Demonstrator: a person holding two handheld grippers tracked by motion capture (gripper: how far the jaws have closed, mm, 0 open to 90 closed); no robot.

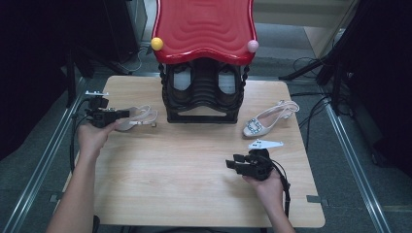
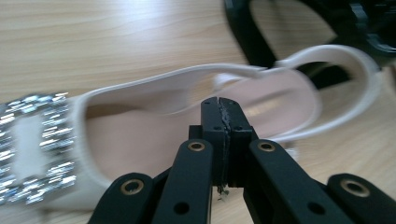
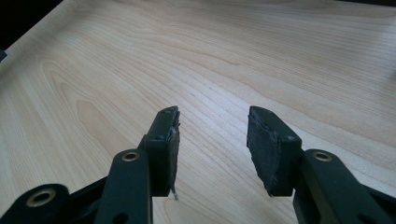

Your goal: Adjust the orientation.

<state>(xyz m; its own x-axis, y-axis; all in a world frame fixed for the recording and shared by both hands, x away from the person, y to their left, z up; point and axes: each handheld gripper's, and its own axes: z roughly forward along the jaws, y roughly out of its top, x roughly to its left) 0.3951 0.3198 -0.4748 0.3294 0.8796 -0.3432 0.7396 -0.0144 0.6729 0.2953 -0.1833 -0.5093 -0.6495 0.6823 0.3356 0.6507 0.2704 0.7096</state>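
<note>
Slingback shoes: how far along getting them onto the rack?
Done: nothing racked yet. In hand: left gripper is shut on the rim of the left slingback shoe beside the shoe rack. Left: the right slingback shoe lies untouched; right gripper is open over bare table.

Wooden table (image 1: 194, 194), black shoe rack (image 1: 201, 104), two pale sandals (image 1: 269, 119)

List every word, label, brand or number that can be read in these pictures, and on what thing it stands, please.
None: no readable text on the pale shoe at the left gripper, the second shoe, the red-topped rack, the table or the right gripper.
</note>
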